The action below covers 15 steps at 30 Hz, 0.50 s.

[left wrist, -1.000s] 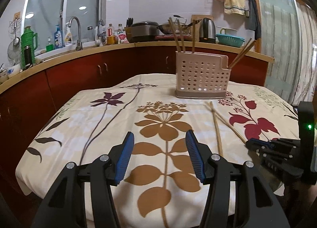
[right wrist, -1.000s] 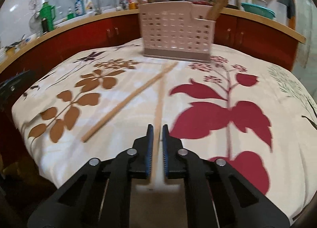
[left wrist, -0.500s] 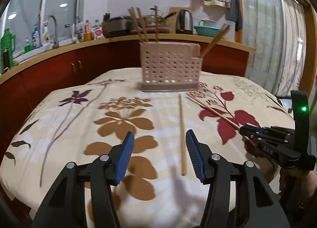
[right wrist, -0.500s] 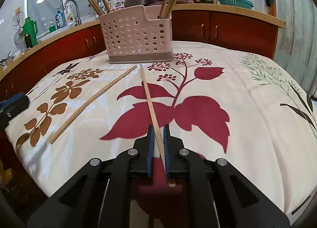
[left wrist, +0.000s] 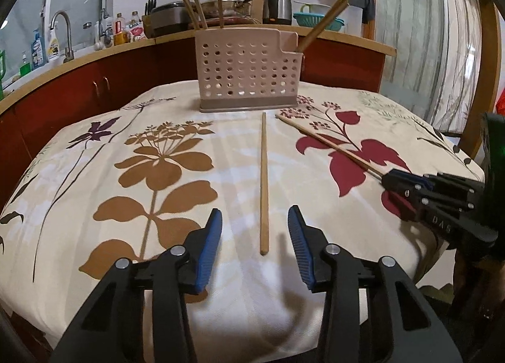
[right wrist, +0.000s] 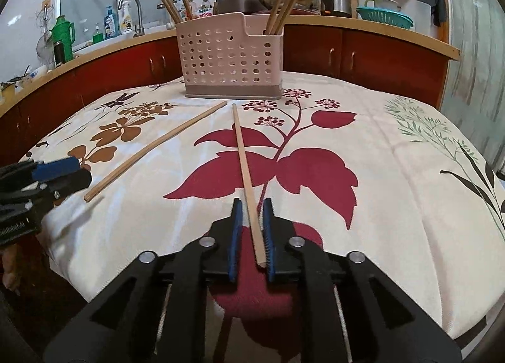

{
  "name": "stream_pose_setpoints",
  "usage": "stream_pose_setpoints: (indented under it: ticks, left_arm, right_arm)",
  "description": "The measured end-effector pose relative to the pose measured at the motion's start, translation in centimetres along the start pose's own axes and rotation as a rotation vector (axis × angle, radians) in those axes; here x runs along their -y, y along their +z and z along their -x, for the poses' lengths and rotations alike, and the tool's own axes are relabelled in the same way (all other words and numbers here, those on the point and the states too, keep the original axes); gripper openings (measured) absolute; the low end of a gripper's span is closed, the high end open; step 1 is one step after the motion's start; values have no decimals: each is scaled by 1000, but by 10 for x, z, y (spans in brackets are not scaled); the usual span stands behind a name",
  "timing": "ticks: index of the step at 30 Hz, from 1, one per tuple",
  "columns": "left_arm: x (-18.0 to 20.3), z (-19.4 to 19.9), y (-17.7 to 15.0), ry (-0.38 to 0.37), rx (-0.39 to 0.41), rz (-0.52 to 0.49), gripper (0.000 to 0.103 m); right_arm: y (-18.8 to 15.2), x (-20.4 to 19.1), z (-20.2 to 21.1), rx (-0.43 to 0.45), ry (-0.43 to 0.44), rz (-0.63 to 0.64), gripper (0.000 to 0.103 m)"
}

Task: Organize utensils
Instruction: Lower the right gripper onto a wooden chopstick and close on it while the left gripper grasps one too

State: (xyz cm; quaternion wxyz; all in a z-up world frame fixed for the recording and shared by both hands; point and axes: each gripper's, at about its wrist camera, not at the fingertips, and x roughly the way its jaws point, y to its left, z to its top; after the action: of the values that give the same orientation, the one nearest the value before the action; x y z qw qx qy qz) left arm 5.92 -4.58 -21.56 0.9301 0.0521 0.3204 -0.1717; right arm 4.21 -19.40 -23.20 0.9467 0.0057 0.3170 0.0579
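The right gripper (left wrist: 386, 177) carries raised letters reading "DAS" on its body at the lower right of the left wrist view. A white label on the left gripper (right wrist: 79, 173) at the far left edge of the right wrist view ends in "Robot.AI"; the rest is cut off.

Only the left wrist view shows the left gripper (left wrist: 255, 230) from behind: its jaws are closing, half open, with the near end of a chopstick (left wrist: 263, 180) lying on the cloth between the blue pads (left wrist: 210, 243), untouched. That chopstick runs straight up the frame toward the perforated pink holder (left wrist: 249, 76) at top centre. The second chopstick (left wrist: 328, 143) slants from just before the holder's base down to the right, into the right gripper.

The right wrist view shows that grip closely — the right gripper (right wrist: 251, 230) is nearly closed, the second chopstick (right wrist: 244, 170) nipped near its end, its long axis pointing up the frame toward the holder (right wrist: 230, 57). The first chopstick (right wrist: 151, 151) lies diagonally at left.

Both lie on the flowered cloth (left wrist: 94, 155) covering the counter — more chopsticks stand in the holder's two ends.
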Motion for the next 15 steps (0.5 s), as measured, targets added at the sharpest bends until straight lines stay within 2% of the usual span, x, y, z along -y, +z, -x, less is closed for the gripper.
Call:
stream_pose_setpoints:
  ticks: [9, 13, 15]
  left_arm:
    - [2, -11, -8, -18, -35, -15, 23]
    - [1, -12, -8, -15, -28, -19, 8]
    - [-1, -11, -8, -17, -26, -17, 7]
  right_arm:
    - [-1, 0, 1, -1, 7, -3, 6]
    - [-1, -1, 1, -2, 11, -4, 6]
    - [-1, -1, 1, -2, 13, -4, 6]
